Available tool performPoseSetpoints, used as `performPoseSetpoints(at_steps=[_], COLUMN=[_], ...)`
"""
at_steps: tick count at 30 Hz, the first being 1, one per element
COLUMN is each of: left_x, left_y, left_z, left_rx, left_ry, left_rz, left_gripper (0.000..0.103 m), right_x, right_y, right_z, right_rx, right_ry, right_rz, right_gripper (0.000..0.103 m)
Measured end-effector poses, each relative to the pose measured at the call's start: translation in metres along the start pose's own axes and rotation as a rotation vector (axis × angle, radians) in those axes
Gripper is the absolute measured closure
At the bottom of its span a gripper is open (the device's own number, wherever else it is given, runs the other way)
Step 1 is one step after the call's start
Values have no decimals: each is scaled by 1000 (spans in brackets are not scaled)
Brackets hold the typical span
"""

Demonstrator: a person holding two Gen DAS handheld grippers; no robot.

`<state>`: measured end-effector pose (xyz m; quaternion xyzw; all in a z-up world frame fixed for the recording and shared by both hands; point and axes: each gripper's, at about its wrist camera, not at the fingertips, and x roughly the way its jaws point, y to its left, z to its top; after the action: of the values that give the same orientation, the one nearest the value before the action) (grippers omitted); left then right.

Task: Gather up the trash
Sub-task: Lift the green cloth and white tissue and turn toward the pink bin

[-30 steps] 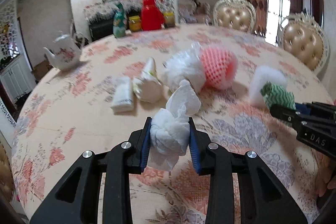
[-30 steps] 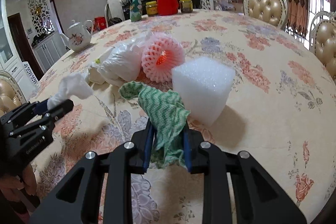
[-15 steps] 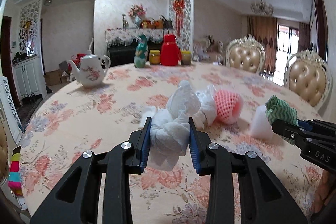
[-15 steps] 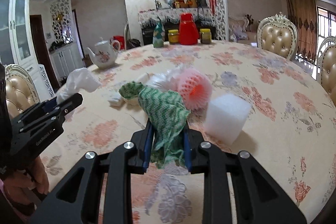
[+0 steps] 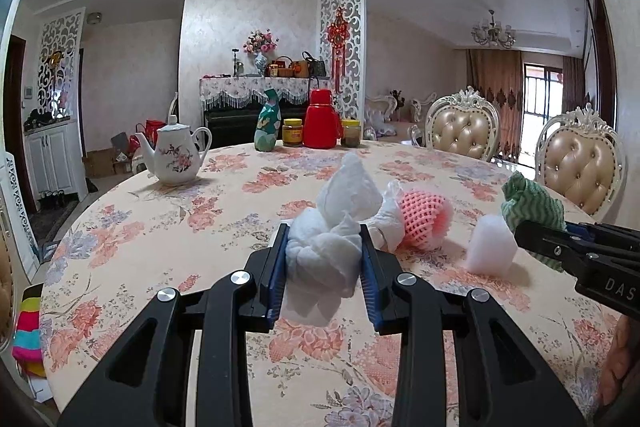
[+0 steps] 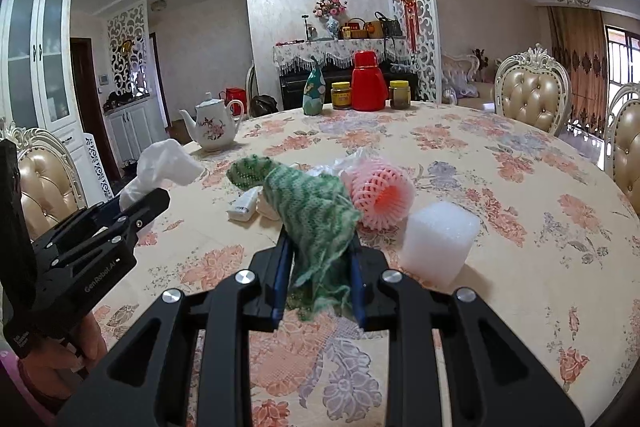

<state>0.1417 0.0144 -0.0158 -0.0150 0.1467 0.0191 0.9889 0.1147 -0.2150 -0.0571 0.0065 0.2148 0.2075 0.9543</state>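
Currently, both grippers hold trash, lifted above a round table (image 5: 132,211) with a floral cloth. The left gripper (image 5: 323,261) is clamped on a crumpled white tissue (image 5: 332,227), which bulges up between its blue pads. The right gripper (image 6: 320,267) is closed on a green net cloth (image 6: 316,207), whose loose end droops toward the far left.

More trash lies on the table beyond them: a pink foam fruit net (image 6: 380,193), a white foam cube (image 6: 438,241) to its right, a white plastic bag (image 5: 390,223) touching the pink net, and a small white packet (image 6: 244,205) to the left. At the far edge stand a teapot (image 5: 174,157), a red flask (image 5: 322,125), jars and a green bottle.

The step in hand appears to be carrying two picked pieces away from the pile. No bin or trash bag shows in either view, so where they go cannot be told. The next move likely calls for swinging both grippers to a container out of view, keeping the grip firm on these soft, light pieces, then opening the fingers over it and coming back for the net, cube, bag and packet.
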Motion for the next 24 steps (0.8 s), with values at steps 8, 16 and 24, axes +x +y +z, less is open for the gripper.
performPoseSetpoints(at_steps=[8, 16, 24], left_x=[-6, -6, -4], left_y=[-14, -45, -92], left_z=[2, 4, 7], left_rx=[13, 55, 109], left_ry=[-25, -34, -27], left_rz=[-34, -90, -198], left_gripper=[70, 70, 70], right_x=[-13, -33, -55], right_y=[-7, -37, -65], right_z=[-4, -9, -16], right_rx=[2, 42, 53], right_ry=[-22, -52, -62], right_rz=[-34, -108, -196], right_gripper=[78, 78, 77])
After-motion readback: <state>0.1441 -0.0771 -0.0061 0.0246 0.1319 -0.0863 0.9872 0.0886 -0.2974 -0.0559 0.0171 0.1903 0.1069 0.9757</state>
